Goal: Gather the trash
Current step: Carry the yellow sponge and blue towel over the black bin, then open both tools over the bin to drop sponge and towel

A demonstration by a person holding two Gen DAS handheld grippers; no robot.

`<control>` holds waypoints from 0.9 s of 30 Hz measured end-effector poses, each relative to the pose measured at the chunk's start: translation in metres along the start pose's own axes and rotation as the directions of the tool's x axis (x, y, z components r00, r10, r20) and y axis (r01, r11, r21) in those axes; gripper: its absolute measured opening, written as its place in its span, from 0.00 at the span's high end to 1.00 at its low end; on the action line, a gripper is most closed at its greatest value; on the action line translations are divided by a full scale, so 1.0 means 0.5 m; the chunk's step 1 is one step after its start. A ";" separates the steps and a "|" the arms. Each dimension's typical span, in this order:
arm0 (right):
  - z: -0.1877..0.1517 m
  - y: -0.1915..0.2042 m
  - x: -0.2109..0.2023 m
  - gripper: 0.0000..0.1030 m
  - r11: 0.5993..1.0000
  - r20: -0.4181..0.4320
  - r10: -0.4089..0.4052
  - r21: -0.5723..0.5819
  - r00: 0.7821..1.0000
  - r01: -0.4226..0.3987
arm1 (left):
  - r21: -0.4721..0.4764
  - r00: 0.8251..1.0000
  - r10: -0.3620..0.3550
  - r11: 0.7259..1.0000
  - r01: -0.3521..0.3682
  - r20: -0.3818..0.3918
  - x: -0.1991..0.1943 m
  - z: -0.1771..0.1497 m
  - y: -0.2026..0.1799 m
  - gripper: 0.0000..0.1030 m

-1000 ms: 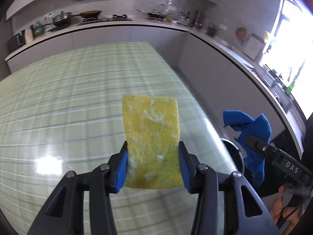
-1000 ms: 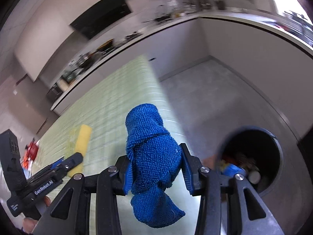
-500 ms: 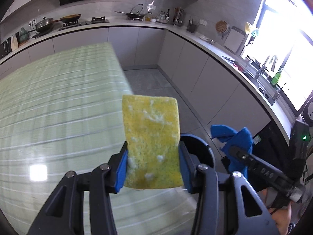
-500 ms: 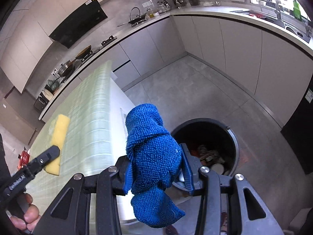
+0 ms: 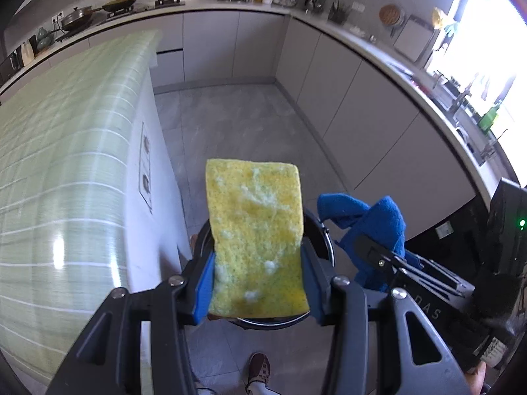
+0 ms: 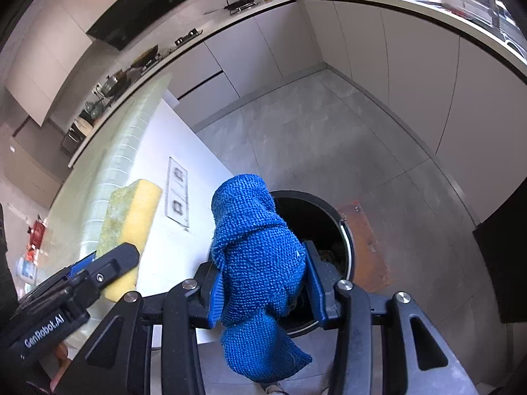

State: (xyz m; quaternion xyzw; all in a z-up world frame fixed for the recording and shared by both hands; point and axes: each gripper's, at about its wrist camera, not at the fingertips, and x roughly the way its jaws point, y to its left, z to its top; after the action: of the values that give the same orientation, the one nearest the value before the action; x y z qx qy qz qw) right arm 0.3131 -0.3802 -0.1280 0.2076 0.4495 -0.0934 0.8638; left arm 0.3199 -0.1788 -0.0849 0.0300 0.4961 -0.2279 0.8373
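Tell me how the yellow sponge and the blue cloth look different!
The yellow sponge is a flat, stiff rectangle with pale crusty spots; the blue cloth is soft, nubbly and crumpled into a bunch. The sponge stands straight up between the left gripper's pads, while the cloth droops below the right gripper's pads. Both are pinched in grippers, in front of the round black bin on the floor.

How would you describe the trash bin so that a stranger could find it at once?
Start at the long island with the green tiled top. On the grey floor, beside its white end panel, stands a round black trash bin. Its thin silver rim, its open top and the rubbish inside set it apart from the plain grey cabinets around it.
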 end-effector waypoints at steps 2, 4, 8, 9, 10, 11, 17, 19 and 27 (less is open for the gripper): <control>0.001 -0.013 0.025 0.57 1.000 -0.023 0.002 -0.002 1.000 -0.003 | 0.002 1.000 0.018 1.000 -0.018 -0.009 0.016 -0.002 -0.005 0.53; 0.005 -0.024 0.042 0.56 1.000 -0.030 -0.001 0.000 1.000 0.001 | 0.001 0.999 0.028 1.000 -0.028 -0.021 0.032 -0.002 -0.007 0.52; 0.002 -0.042 0.088 0.45 1.000 -0.067 -0.002 -0.020 0.998 0.000 | 0.003 0.998 0.054 0.999 -0.054 -0.037 0.069 -0.004 -0.006 0.46; 0.002 -0.046 0.102 0.37 0.999 -0.072 -0.019 -0.029 0.997 0.017 | 0.006 0.997 0.066 0.998 -0.066 -0.035 0.079 -0.002 -0.008 0.45; 0.003 -0.052 0.114 0.34 0.999 -0.069 -0.037 -0.029 0.997 0.035 | 0.009 0.997 0.076 0.997 -0.076 -0.033 0.088 0.000 -0.007 0.44; 0.004 -0.058 0.119 0.34 0.999 -0.066 -0.045 -0.023 0.997 0.043 | 0.007 0.996 0.081 0.997 -0.081 -0.038 0.099 0.004 -0.005 0.43; 0.013 -0.090 0.081 0.34 0.998 0.020 -0.055 0.010 0.998 0.055 | -0.013 0.994 0.111 0.994 -0.111 -0.023 0.118 0.037 -0.018 0.40; 0.017 -0.091 0.052 0.34 0.998 0.044 -0.056 -0.008 0.997 0.056 | -0.012 0.994 0.110 0.994 -0.110 0.003 0.101 0.041 -0.028 0.40; 0.033 -0.093 -0.011 0.34 0.999 0.015 -0.028 -0.019 0.999 0.028 | -0.016 0.988 0.142 0.990 -0.141 0.068 -0.010 0.056 -0.053 0.37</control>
State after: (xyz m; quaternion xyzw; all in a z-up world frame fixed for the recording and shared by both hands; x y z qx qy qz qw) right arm 0.3058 -0.4293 -0.1277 0.1921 0.4469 -0.1028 0.8677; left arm 0.3299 -0.2086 -0.0618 0.0523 0.4646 -0.1660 0.8682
